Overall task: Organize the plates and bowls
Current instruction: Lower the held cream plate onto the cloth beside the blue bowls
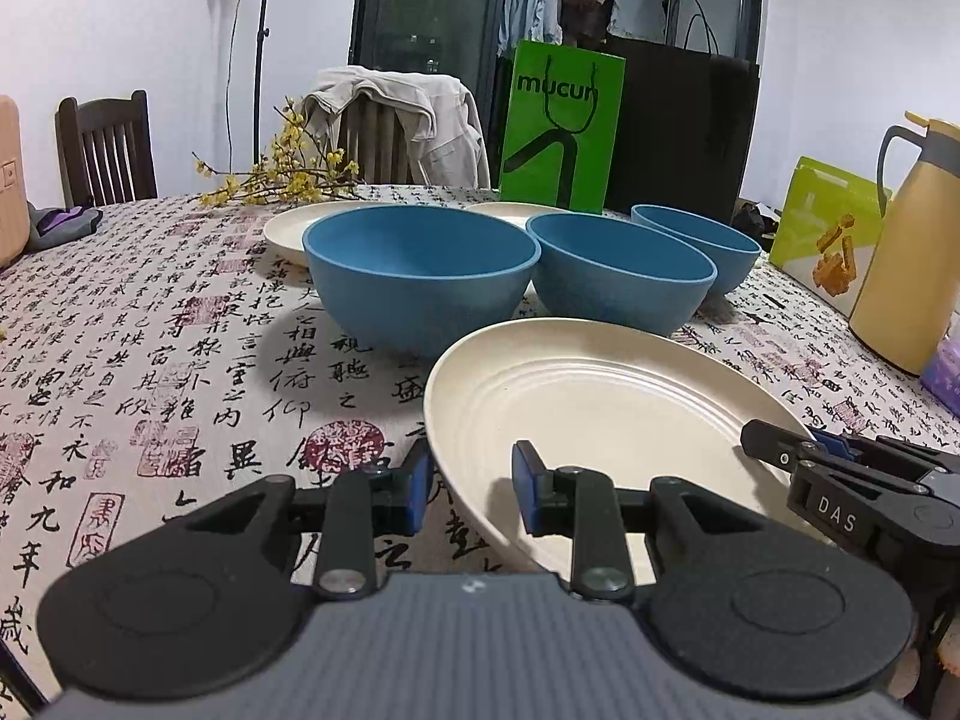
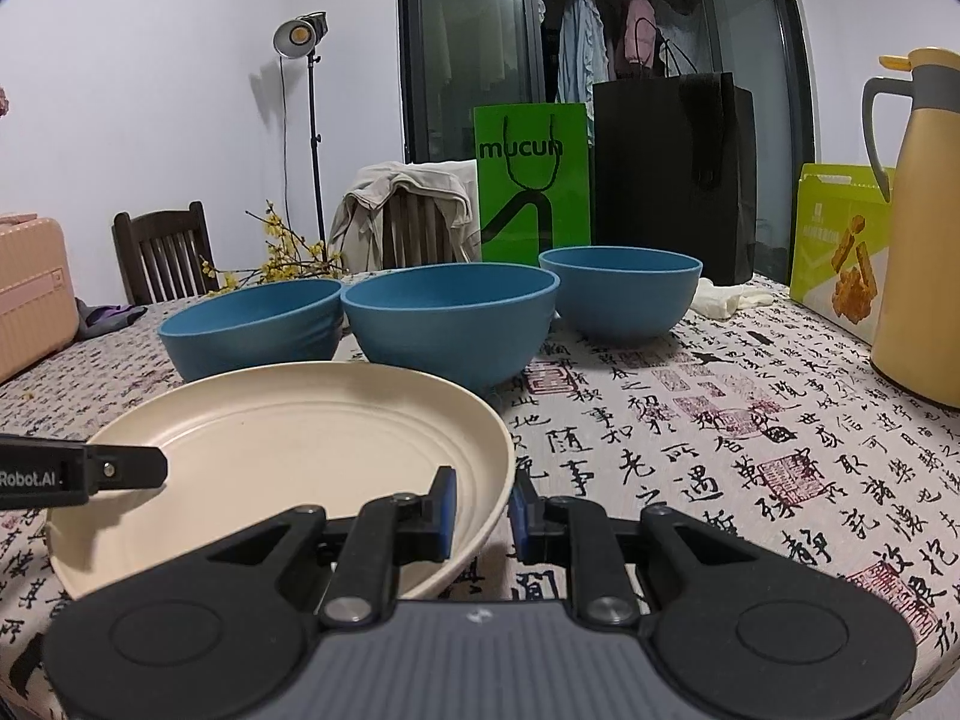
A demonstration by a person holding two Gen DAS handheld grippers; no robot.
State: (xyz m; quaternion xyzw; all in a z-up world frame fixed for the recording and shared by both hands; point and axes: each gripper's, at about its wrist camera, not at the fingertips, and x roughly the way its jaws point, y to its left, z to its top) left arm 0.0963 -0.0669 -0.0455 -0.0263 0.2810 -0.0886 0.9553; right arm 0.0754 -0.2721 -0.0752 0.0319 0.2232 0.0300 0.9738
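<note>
A cream plate (image 1: 600,414) (image 2: 288,450) hangs just above the patterned tablecloth, slightly tilted. My left gripper (image 1: 474,492) is shut on the plate's left rim, and its black finger tip (image 2: 120,471) shows at the left of the right wrist view. On the opposite rim my right gripper (image 2: 483,510) is shut too; it also shows as a black finger (image 1: 774,447) at the right edge. Behind the plate three blue bowls (image 1: 420,276) (image 1: 618,276) (image 1: 702,240) stand in a row, empty. Two more cream plates (image 1: 288,228) (image 1: 510,210) lie flat beyond the bowls.
A yellow thermos jug (image 1: 906,252) and a green box (image 1: 822,228) stand on the table's right side. A green paper bag (image 1: 558,132) and a black bag (image 1: 678,132) stand at the back. Yellow flower twigs (image 1: 282,174) lie at the far left, with chairs behind.
</note>
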